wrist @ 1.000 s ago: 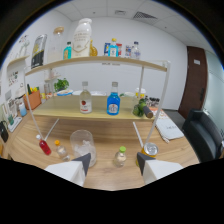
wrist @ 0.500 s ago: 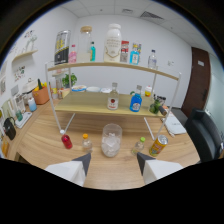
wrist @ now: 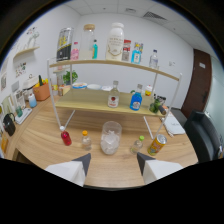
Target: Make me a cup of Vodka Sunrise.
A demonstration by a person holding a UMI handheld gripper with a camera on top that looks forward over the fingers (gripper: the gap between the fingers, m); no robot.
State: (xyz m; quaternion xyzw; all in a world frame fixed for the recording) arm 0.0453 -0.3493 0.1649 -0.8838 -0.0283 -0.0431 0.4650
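Ahead, glass cup point(wrist: 110, 137) stands beyond parted gripper point(wrist: 113, 159) jaws.

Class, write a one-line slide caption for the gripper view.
Open tool faces a clear glass on the wooden table, flanked by small bottles, below a two-tier shelf.

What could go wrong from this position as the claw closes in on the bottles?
The open claw faces the clear glass with small bottles close on both sides; an off-line approach could topple the orange-capped bottle or green-capped bottle. The orange can nearby could also be knocked.
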